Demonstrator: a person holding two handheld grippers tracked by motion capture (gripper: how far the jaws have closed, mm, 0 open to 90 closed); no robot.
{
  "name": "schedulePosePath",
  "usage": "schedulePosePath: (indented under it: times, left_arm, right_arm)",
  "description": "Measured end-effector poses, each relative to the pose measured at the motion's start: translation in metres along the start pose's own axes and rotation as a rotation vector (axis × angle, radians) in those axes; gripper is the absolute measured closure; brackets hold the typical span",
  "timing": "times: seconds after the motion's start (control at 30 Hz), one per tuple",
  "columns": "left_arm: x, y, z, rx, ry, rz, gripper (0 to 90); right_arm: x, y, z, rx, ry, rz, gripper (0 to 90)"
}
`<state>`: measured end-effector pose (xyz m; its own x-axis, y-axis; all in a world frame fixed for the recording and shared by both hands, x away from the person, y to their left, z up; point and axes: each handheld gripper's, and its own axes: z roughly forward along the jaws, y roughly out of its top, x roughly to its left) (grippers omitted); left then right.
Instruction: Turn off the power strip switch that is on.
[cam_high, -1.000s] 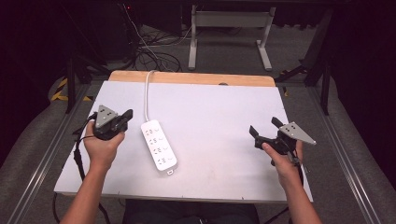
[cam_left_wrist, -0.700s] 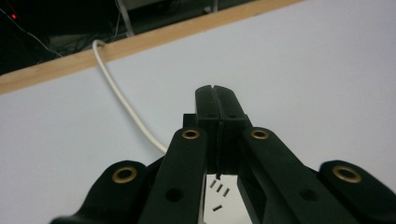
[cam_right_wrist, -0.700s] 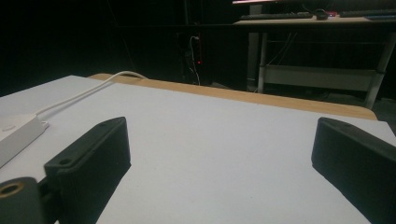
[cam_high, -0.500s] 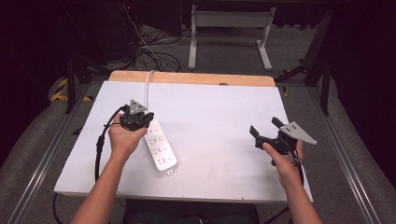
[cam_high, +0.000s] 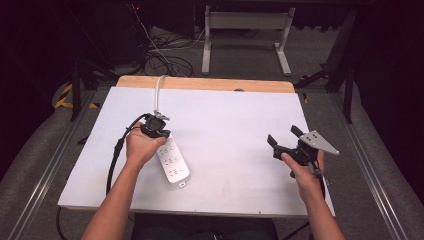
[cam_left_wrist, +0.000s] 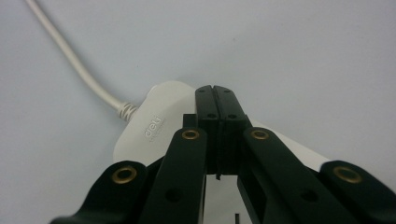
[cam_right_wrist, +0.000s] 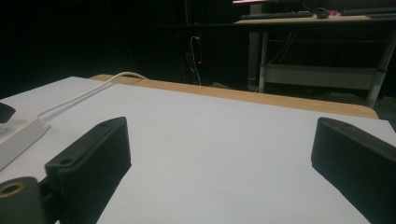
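Left gripper (cam_high: 156, 120) with jaws pressed together, holding nothing, tips above cord end of white power strip (cam_high: 172, 162). Strip flat on left half of table (cam_high: 235, 125), long axis running away from person, cord (cam_high: 159, 95) toward far edge. Right gripper (cam_high: 286, 137) wide open, empty, well apart.

The high view looks down over my whole bench (cam_high: 235, 115). My left claw's camera sits close above the strip (cam_left_wrist: 154, 126); my right's looks level across the bench, catching that strip too.

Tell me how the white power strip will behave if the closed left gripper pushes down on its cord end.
The power strip looks rigid and lies flat on the table, so it probably won't tip or roll. Its smooth casing may slide under the shut left gripper. The bendy cord would likely drag behind, resisting little.
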<state>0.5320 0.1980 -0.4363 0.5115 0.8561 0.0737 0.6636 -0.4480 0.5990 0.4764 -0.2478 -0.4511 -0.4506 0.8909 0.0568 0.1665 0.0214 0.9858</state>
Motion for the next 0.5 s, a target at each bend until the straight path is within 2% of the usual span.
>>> schedulePosePath:
  times: [0.1,0.37,0.5]
  left_arm:
    - [0.0021,-0.0007,0.0041,0.03,-0.007,0.004,90.0]
    - [0.0013,0.001,0.0067,0.032,-0.019,0.001,90.0]
    - [0.0043,-0.0008,0.0082,0.025,-0.039,-0.002,90.0]
  right_arm:
    - [-0.0006,-0.0006,0.0007,0.004,-0.001,-0.002,5.1]
    - [0.0,-0.0006,-0.0001,0.004,0.0,0.0,5.2]
    - [-0.0009,-0.0014,-0.0002,0.006,-0.003,0.005,5.2]
